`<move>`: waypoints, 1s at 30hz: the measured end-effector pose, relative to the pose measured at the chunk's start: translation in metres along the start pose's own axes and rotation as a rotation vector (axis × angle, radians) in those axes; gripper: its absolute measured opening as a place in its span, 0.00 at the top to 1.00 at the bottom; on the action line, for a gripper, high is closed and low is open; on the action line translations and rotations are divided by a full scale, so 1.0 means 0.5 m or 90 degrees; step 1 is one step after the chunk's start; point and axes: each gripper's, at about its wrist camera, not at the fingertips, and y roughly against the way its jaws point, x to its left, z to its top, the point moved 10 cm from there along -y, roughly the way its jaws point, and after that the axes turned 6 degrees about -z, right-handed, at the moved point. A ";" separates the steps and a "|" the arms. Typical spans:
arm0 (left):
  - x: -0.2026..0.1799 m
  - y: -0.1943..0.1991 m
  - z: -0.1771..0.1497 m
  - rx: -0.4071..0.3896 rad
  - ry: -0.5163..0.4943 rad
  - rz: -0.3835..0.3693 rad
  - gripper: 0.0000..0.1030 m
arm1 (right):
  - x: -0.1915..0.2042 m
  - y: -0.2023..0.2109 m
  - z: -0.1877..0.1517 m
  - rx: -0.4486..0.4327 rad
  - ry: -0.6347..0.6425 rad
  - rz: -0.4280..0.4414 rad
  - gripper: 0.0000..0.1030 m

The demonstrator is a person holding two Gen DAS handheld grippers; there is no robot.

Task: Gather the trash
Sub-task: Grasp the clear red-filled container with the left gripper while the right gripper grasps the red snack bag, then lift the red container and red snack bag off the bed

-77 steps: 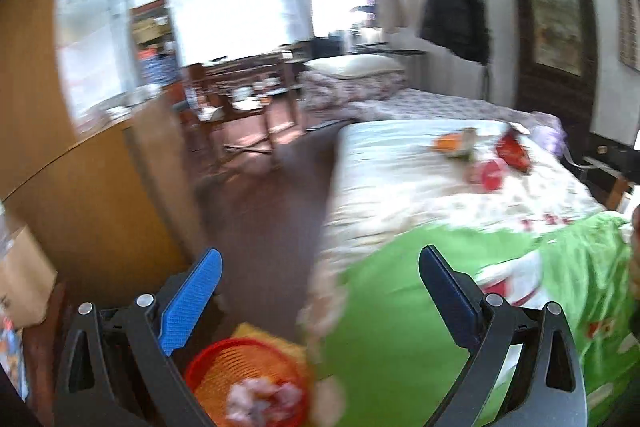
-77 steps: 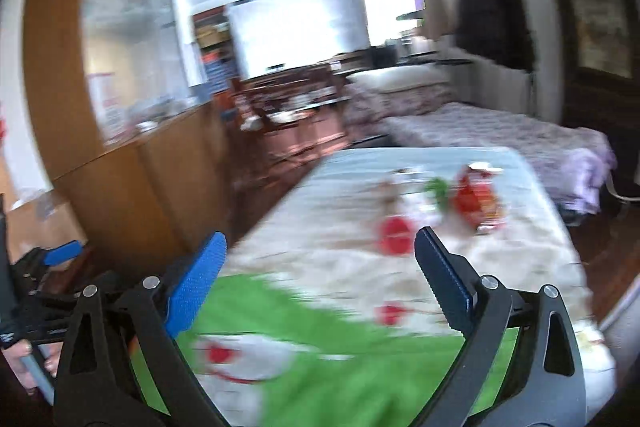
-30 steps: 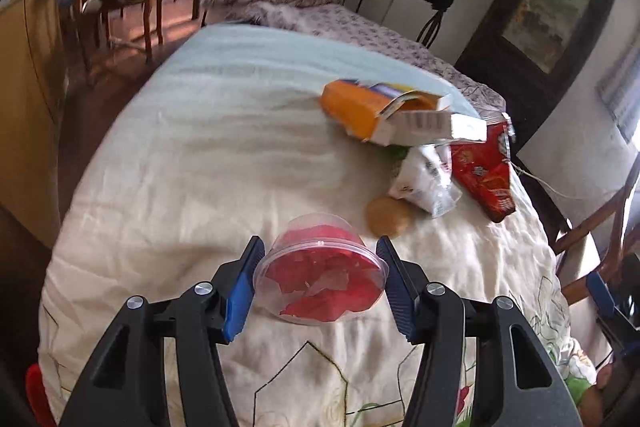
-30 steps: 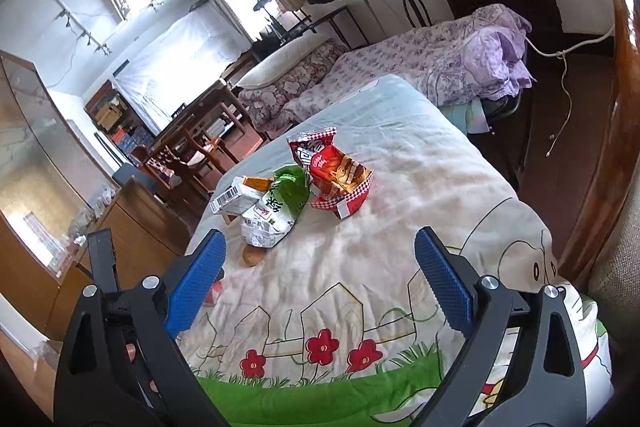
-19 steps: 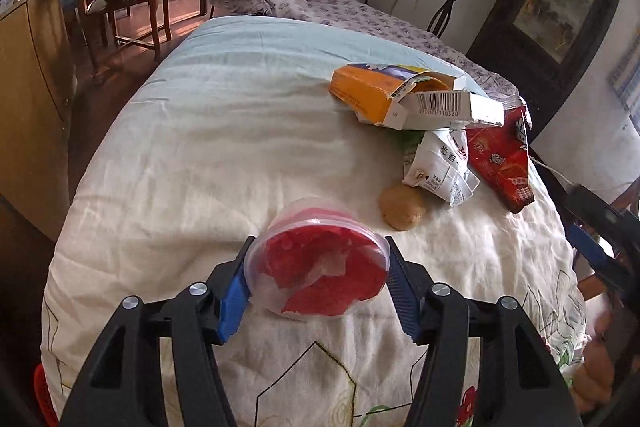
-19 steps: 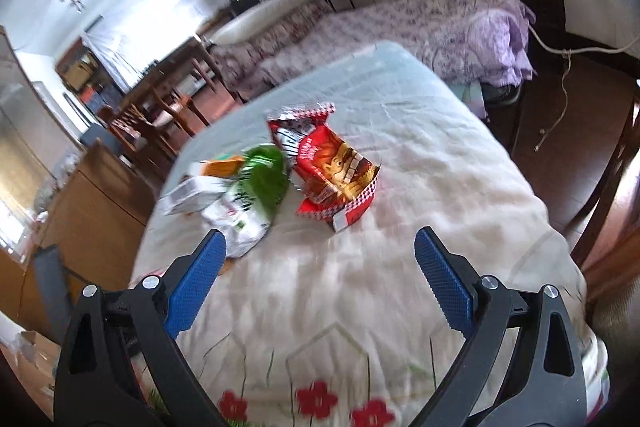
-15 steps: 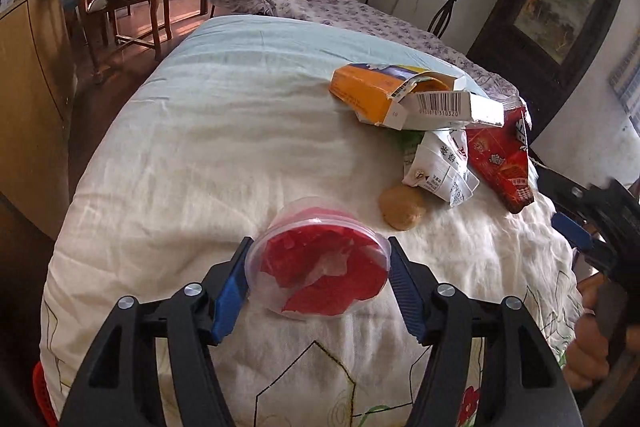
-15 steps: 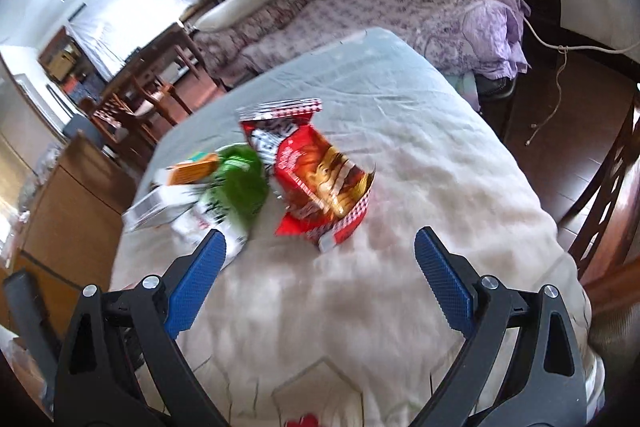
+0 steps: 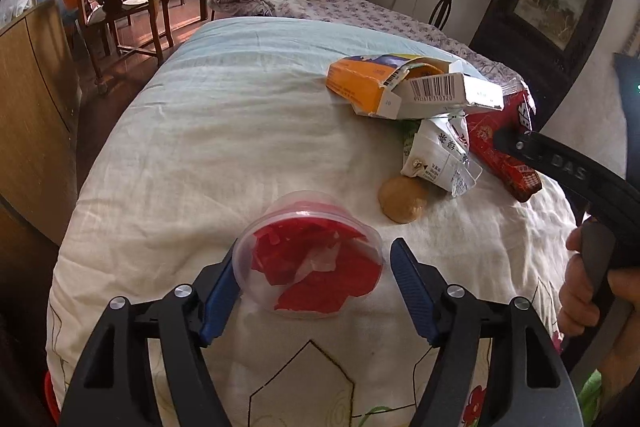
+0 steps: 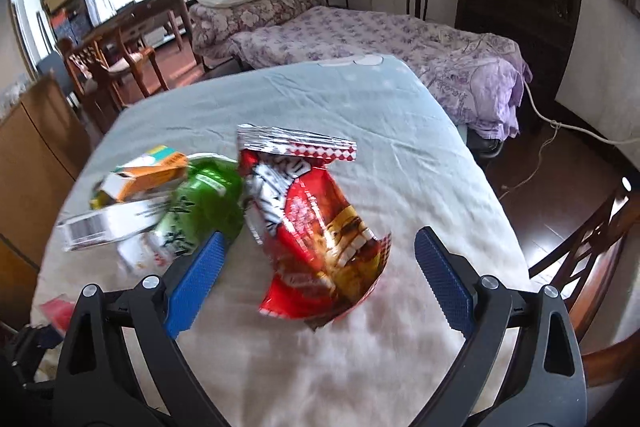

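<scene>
Left wrist view: the left gripper [image 9: 312, 275] pointed steeply down at a bed [image 9: 200, 131] with a cream quilt. A clear plastic cup [image 9: 308, 255] stuffed with red wrapper lay tipped on the quilt between the two blue pads. The jaws had just been opening; the left-hand pad seemed to touch the cup's wall, while the right-hand pad [image 9: 412, 291] stood clear of its rim, so the cup was not pinched. Beyond the cup lay a brown round lump [image 9: 402, 199], then a white and green packet [image 9: 438, 155] and an orange carton [image 9: 400, 87] farther up the bed. To the right of the cup, the person's right hand [image 9: 592, 287] held the other tool, reaching toward a red snack bag [image 9: 500, 143].

Right wrist view: the right gripper [image 10: 316, 275] also tilted downward, its jaws spread wide and holding nothing. The red snack bag [image 10: 316, 227] lay directly ahead between the pads, its long axis running away from the camera and leaning slightly left, its torn top at the far end. The green packet [image 10: 204, 203] and carton [image 10: 148, 179] lay just left of the bag. This hand appeared the nearer one to the bag; closing across its narrow width looked like the coming move.
</scene>
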 end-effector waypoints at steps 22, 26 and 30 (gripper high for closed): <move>0.001 0.015 0.007 -0.017 0.009 -0.021 0.42 | 0.001 0.163 -0.087 -0.015 -0.072 0.179 0.65; -0.002 0.011 0.007 -0.013 0.005 -0.016 0.42 | 0.013 0.156 -0.121 0.030 -0.071 0.197 0.62; -0.001 0.010 0.008 -0.014 0.006 -0.012 0.42 | 0.023 0.124 -0.147 0.085 -0.059 0.179 0.61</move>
